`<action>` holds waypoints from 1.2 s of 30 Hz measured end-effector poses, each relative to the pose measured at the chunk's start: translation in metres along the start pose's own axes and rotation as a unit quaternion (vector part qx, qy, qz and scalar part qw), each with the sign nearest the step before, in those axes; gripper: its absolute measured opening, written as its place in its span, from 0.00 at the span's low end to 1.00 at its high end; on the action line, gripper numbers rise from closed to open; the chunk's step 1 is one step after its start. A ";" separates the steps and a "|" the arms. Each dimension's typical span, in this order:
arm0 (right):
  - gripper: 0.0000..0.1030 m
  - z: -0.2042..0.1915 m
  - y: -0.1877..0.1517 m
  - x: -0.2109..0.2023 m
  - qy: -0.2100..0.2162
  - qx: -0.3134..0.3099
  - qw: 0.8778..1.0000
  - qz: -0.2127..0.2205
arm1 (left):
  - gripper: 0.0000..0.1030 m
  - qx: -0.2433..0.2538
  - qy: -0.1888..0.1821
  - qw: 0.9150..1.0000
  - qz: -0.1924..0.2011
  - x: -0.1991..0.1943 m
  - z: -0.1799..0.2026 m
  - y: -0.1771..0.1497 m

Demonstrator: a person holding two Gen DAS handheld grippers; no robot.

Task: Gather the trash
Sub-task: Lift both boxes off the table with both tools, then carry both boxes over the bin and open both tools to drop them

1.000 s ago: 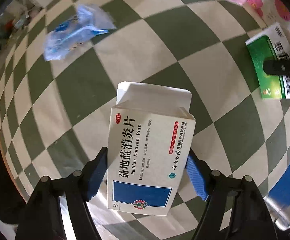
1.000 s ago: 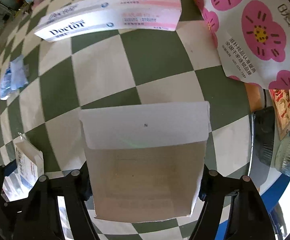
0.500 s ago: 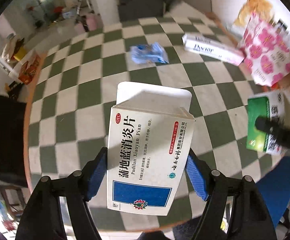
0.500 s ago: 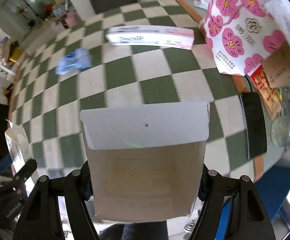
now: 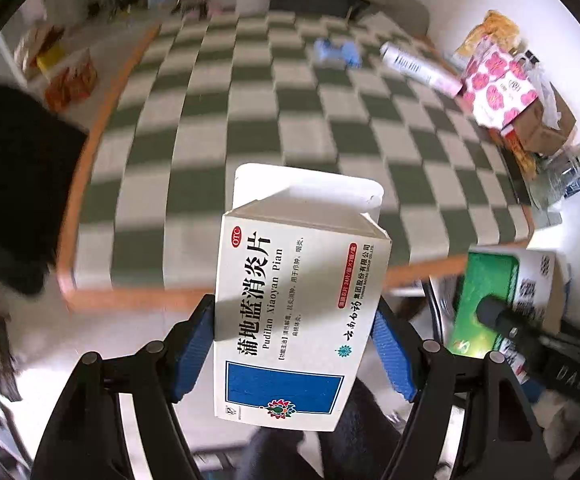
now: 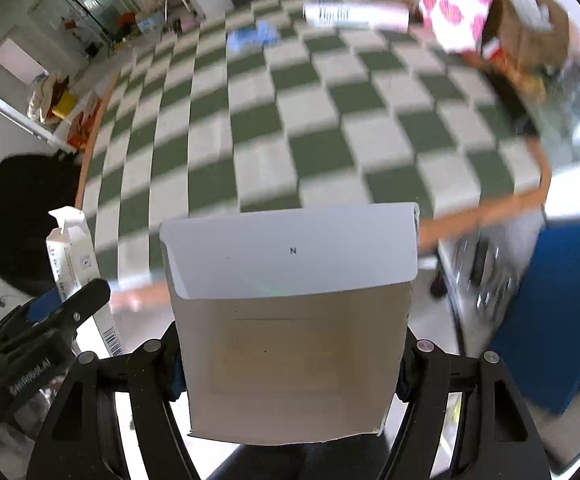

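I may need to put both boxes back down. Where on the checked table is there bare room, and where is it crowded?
Bare: the whole near and middle stretch of the table, from the orange edge up to the blue wrapper. Crowded: the far right corner, with the long white box, the pink flowered bag and the cardboard clutter behind it.

Wrapper (image 5: 337,53) left of long box (image 5: 420,67) — on table (image 5: 209,128).
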State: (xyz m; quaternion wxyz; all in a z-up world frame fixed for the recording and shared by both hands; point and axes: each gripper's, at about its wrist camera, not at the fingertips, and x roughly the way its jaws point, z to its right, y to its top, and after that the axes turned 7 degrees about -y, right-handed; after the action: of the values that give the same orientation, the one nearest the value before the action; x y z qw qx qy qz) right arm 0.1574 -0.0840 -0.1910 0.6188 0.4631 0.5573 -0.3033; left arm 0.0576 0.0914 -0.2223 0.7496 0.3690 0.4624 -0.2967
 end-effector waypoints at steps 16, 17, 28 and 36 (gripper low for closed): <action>0.73 0.029 -0.145 0.307 0.053 0.045 0.982 -0.177 | 0.72 -0.193 -0.095 0.965 -0.153 0.270 -0.134 -0.133; 0.74 0.029 -0.149 0.329 0.052 0.045 0.981 -0.183 | 0.73 -0.198 -0.088 0.963 -0.159 0.290 -0.141 -0.141; 1.00 0.004 -0.185 0.492 0.067 -0.038 0.974 -0.215 | 1.00 -0.179 0.048 0.975 -0.119 0.370 -0.189 -0.193; 1.00 -0.009 -0.190 0.479 -0.035 -0.121 0.975 -0.183 | 1.00 -0.149 0.093 0.976 -0.130 0.349 -0.180 -0.206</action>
State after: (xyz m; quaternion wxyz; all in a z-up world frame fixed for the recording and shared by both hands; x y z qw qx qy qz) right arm 0.0778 -0.0814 -0.6997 0.6235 0.2636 0.6433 -0.3577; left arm -0.0513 0.0903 -0.6523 0.7047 0.2160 0.6133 -0.2841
